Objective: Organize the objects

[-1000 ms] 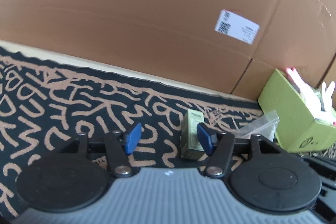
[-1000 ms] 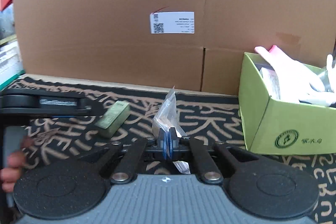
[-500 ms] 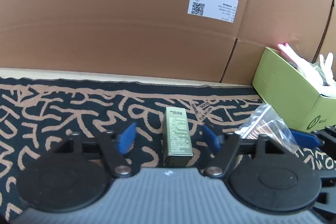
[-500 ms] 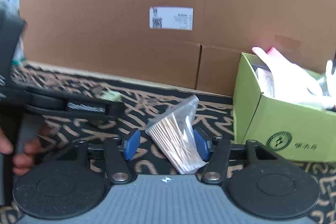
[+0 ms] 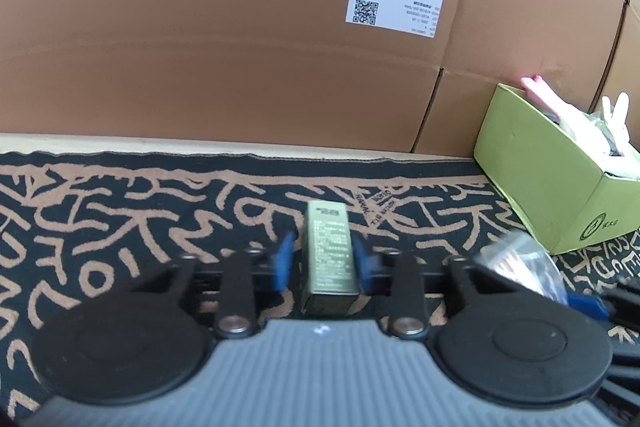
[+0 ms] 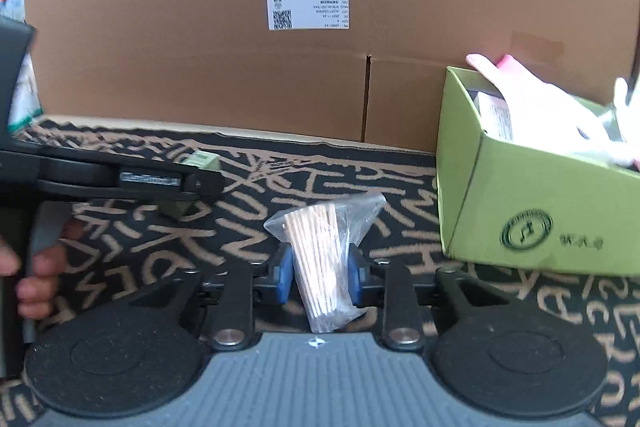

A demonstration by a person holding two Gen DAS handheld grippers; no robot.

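the big cardboard box (image 6: 280, 67) stands along the far edge of the patterned rug (image 5: 140, 211), with the green carton (image 6: 532, 211) at the rug's far right corner, white and pink items poking out of its top. the bag of wooden sticks (image 6: 324, 259) lies mid-rug, long axis running away from the right gripper (image 6: 319, 273), bag mouth toward the cardboard; the blue pads press both its sides, where half a second ago they stood wide of it. the small olive box (image 5: 328, 259) lies left of the bag, long axis pointing at the cardboard box, its printed face up. the left gripper (image 5: 322, 263) has narrowed onto it, pads at or just off its sides; contact is blurred.
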